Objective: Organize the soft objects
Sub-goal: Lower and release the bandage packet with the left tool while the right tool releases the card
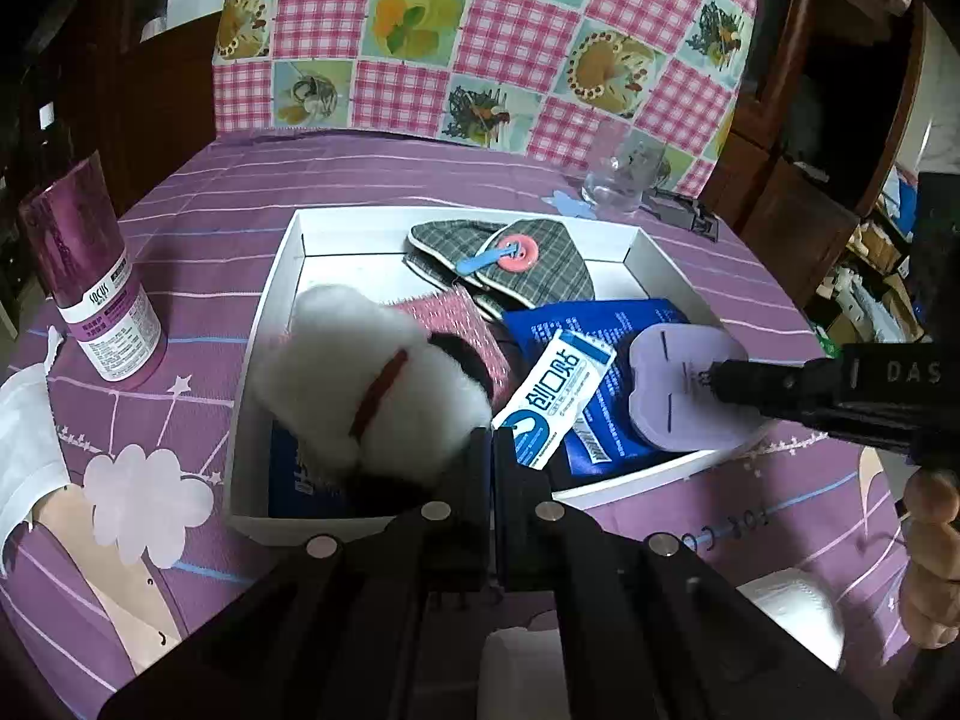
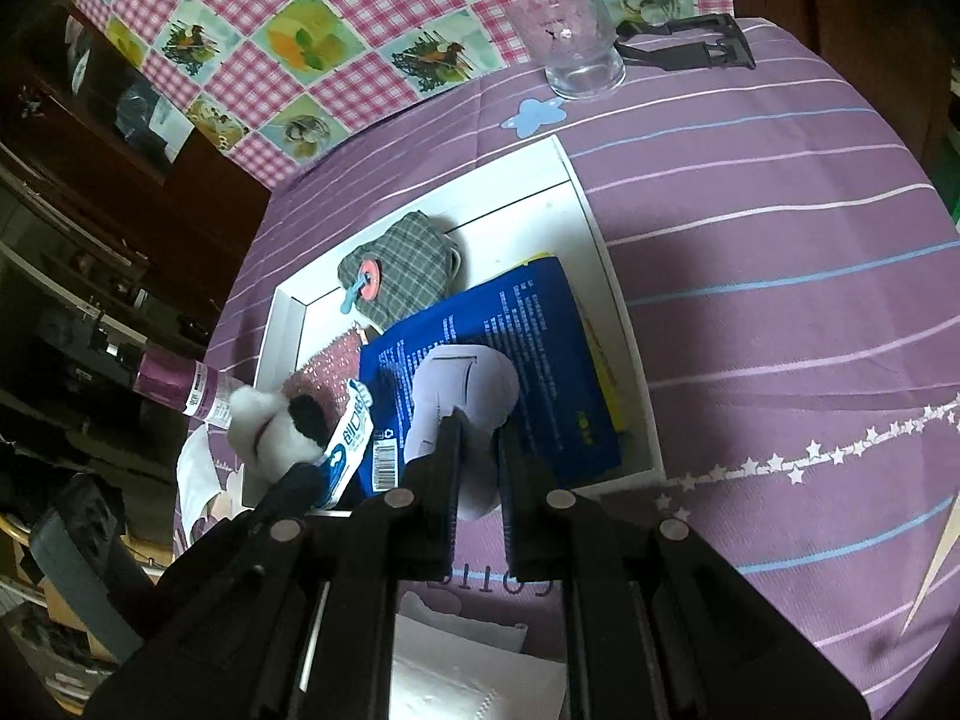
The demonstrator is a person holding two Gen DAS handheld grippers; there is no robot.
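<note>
A white shallow box (image 1: 282, 276) (image 2: 606, 252) sits on the purple cloth. In it lie a grey plaid cloth piece with a pink button (image 1: 528, 264) (image 2: 402, 276), a blue packet (image 1: 600, 324) (image 2: 540, 360), a pink dotted cloth (image 1: 456, 318) and a white-blue sachet (image 1: 552, 396) (image 2: 348, 444). My left gripper (image 1: 492, 450) is shut on a white plush toy (image 1: 372, 384) (image 2: 270, 426) over the box's near left. My right gripper (image 2: 480, 450) (image 1: 714, 378) is shut on a lilac sponge pad (image 2: 462, 396) (image 1: 678, 378) at the box's right rim.
A purple-labelled canister (image 1: 96, 294) stands left of the box. A clear glass (image 1: 624, 180) (image 2: 570, 42) and a black clip (image 2: 690, 42) sit at the far edge. White tissue packs (image 1: 798, 606) (image 2: 468, 672) lie near me. A checked cloth (image 1: 480, 36) hangs behind.
</note>
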